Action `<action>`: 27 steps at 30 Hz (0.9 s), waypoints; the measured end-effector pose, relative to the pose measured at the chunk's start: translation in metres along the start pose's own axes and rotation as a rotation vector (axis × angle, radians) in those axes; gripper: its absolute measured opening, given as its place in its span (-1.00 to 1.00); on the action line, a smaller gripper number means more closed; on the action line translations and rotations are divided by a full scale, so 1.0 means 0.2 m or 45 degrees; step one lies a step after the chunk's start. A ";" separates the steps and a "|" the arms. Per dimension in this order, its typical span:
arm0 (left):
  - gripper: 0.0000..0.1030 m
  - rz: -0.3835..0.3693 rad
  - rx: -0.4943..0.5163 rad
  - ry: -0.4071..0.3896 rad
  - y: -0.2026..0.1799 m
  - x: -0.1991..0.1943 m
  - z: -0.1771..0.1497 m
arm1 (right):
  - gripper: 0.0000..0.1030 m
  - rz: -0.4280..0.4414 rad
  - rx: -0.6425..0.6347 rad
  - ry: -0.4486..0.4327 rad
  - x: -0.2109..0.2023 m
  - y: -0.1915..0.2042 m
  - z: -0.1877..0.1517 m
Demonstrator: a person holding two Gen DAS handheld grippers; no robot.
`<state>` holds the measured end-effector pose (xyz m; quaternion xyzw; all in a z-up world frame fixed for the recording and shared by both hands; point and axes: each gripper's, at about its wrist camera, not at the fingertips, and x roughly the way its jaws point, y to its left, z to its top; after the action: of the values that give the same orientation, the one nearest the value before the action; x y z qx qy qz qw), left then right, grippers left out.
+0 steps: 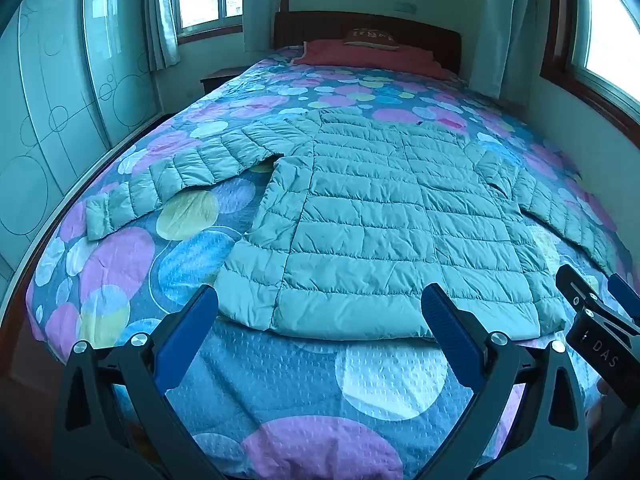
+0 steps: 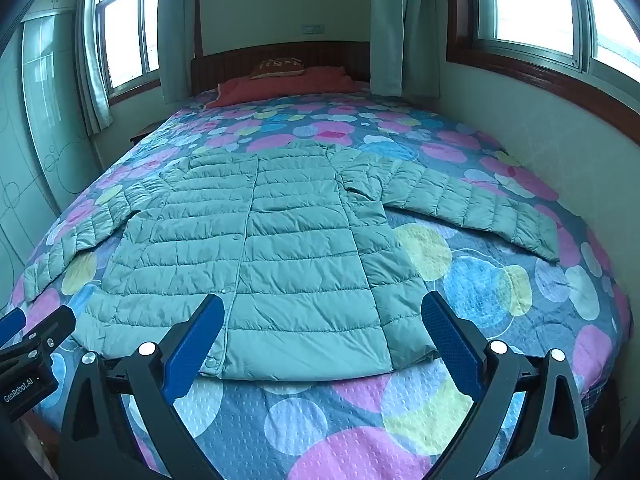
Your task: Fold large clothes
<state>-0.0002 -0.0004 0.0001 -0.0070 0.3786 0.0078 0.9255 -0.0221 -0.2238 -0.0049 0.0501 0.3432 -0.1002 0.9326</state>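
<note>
A pale green quilted puffer jacket [image 1: 380, 216] lies flat on the bed, front up, both sleeves spread out to the sides; it also shows in the right wrist view [image 2: 280, 248]. My left gripper [image 1: 320, 300] is open and empty, held above the bedspread just short of the jacket's hem on its left half. My right gripper [image 2: 322, 308] is open and empty, just short of the hem on its right half. The right gripper shows at the right edge of the left wrist view [image 1: 600, 292]. The left gripper shows at the left edge of the right wrist view [image 2: 36, 328].
The bed has a bedspread [image 1: 304, 380] with coloured circles, a red blanket [image 1: 360, 54] and a small pillow [image 1: 370, 38] at the dark headboard. A wardrobe [image 1: 48, 112] stands to the left, a wall with windows [image 2: 540, 4] to the right.
</note>
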 end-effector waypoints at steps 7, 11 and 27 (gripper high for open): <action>0.96 -0.003 -0.013 0.012 0.03 0.00 -0.03 | 0.90 -0.002 -0.002 -0.002 0.00 0.01 0.00; 0.96 -0.001 -0.005 0.022 0.02 0.02 -0.03 | 0.90 -0.001 0.000 0.000 0.01 0.00 0.00; 0.96 0.002 -0.004 0.035 0.01 0.03 -0.03 | 0.90 0.003 -0.003 0.004 0.01 0.01 -0.01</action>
<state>-0.0005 0.0014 -0.0084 -0.0083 0.3913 0.0088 0.9202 -0.0217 -0.2212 -0.0071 0.0497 0.3445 -0.0988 0.9322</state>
